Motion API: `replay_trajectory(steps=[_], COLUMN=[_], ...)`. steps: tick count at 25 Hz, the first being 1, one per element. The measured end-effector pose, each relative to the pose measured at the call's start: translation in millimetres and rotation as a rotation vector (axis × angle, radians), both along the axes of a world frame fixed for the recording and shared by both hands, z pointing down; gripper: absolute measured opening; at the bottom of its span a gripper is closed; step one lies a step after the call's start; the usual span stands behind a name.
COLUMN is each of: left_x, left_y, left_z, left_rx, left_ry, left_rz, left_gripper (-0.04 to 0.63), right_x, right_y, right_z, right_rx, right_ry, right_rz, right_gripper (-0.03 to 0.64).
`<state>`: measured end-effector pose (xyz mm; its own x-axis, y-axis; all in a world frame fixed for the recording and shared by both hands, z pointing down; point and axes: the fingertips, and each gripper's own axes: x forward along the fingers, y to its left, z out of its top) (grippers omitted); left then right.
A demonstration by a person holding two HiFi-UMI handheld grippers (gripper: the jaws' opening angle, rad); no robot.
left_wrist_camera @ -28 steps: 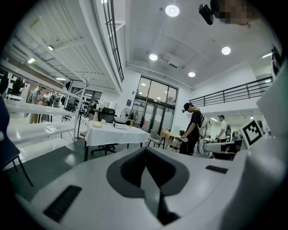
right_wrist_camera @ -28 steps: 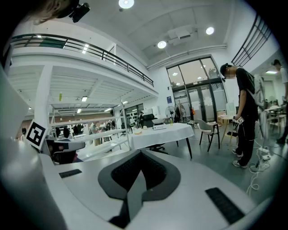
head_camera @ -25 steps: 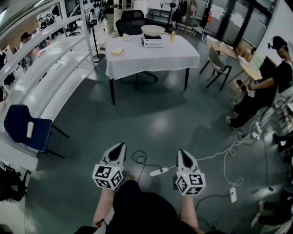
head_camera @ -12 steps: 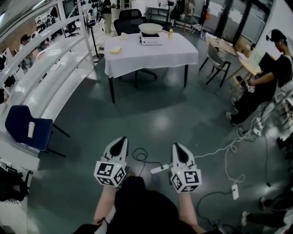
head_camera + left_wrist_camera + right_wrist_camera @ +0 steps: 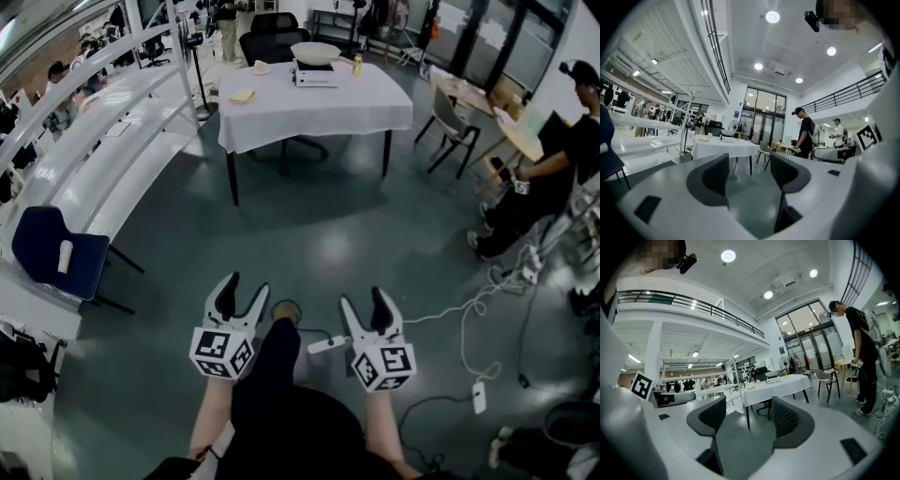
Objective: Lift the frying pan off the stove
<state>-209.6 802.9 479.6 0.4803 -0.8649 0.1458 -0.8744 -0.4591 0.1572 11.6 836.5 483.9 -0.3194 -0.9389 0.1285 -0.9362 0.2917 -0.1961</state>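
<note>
White, marker-cubed left claw point(image 5: 242, 289) and right claw point(image 5: 364, 300), foreground, held low above the dark grey-green floor point(image 5: 319, 244). Both have just been opening and now stand released, jaws spread, with nothing between them in either gripper view.

Middle distance: open floor, with a white power strip point(image 5: 325, 350) on its cable lying between the claws.

Far field: desk draped in a white cloth point(image 5: 309, 108), well apart from both claws, carrying a flat white tabletop stove point(image 5: 314, 79). The pale, shallow round frying pan point(image 5: 312, 52) rests on top of the stove. A small yellow bottle point(image 5: 356, 66) stands just beside it.

Handling (judged): a rigid pan, moderately heavy and weighted toward the bowl, with a smooth rim liable to slip; not fragile. The best hold is probably the handle, close to the bowl, with the second claw steadying the opposite rim. The handle is too small here to locate with certainty.
</note>
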Motion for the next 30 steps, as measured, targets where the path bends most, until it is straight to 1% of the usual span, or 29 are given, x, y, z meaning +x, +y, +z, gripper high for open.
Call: replay_trajectory(steps=[5, 10, 14, 19, 23, 27, 30], left_x=[7, 19, 18, 25, 30, 29, 25], left_y=[-24, -72, -124, -188, -228, -263, -285], left_z=[6, 9, 6, -8, -14, -13, -11], left_rx=[-0.022, -0.048, -0.048, -0.031, -0.011, -0.023, -0.019], left_ry=[-0.001, 0.003, 0.021, 0.02, -0.005, 0.012, 0.006], left_rz=[0.011, 0.041, 0.034, 0.042, 0.069, 0.087, 0.09], left_gripper=[0.261, 0.261, 0.261, 0.261, 0.261, 0.261, 0.261], right_x=[3, 11, 14, 25, 25, 21, 19], right_y=[-22, -65, -114, -170, -214, -251, -273], right_z=[2, 7, 1, -13, -19, -21, -20], right_rx=[-0.001, -0.024, -0.013, 0.005, 0.009, 0.008, 0.006], right_ry=[0.018, 0.001, 0.027, 0.036, 0.044, 0.049, 0.055], right_rz=[-0.006, -0.003, 0.001, 0.025, 0.044, 0.057, 0.065], right_gripper=[0.278, 0.278, 0.278, 0.278, 0.278, 0.278, 0.278])
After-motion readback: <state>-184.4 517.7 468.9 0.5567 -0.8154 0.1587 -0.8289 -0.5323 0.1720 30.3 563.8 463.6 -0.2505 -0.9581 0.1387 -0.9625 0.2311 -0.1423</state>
